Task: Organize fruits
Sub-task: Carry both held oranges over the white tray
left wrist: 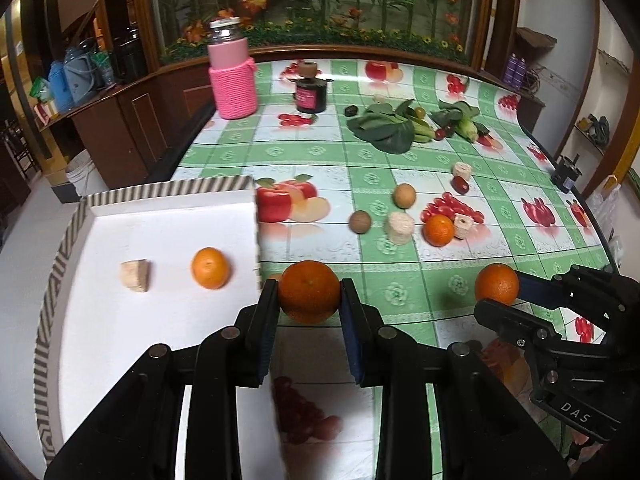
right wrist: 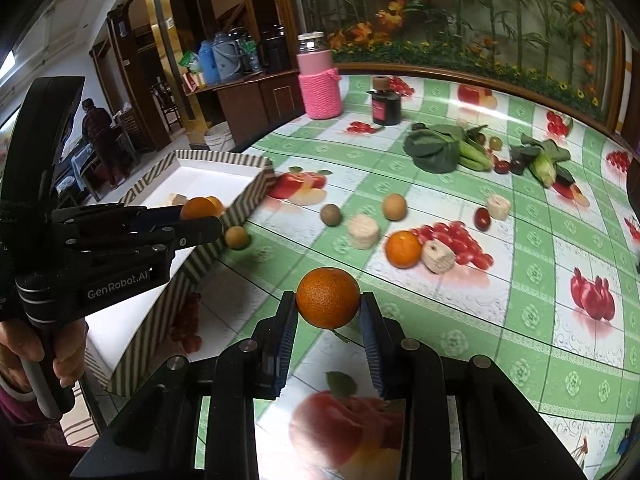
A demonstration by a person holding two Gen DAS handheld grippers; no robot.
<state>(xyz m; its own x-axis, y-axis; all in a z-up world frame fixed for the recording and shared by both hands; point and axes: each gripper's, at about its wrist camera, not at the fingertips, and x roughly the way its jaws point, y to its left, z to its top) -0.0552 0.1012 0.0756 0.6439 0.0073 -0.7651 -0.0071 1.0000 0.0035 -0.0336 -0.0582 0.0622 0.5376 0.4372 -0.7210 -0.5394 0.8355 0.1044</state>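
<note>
My left gripper (left wrist: 309, 292) is shut on an orange (left wrist: 309, 297) and holds it just right of the white tray (left wrist: 160, 340) with the striped rim. The tray holds another orange (left wrist: 209, 268) and a pale chunk (left wrist: 136, 276). My right gripper (right wrist: 328, 304) is shut on a second orange (right wrist: 328, 298) above the tablecloth. It also shows in the left wrist view (left wrist: 498, 294) with its orange (left wrist: 496, 283). The left gripper shows in the right wrist view (right wrist: 200, 220) with its orange (right wrist: 198, 209). A third loose orange (left wrist: 439, 230) lies on the table.
On the tablecloth lie a brown round fruit (left wrist: 360, 222), a tan egg-like fruit (left wrist: 404, 195), pale cylinders (left wrist: 400, 227), a dark red fruit (left wrist: 461, 185) and leafy greens (left wrist: 390, 128). A pink bottle (left wrist: 233, 72) and a dark jar (left wrist: 311, 94) stand at the back.
</note>
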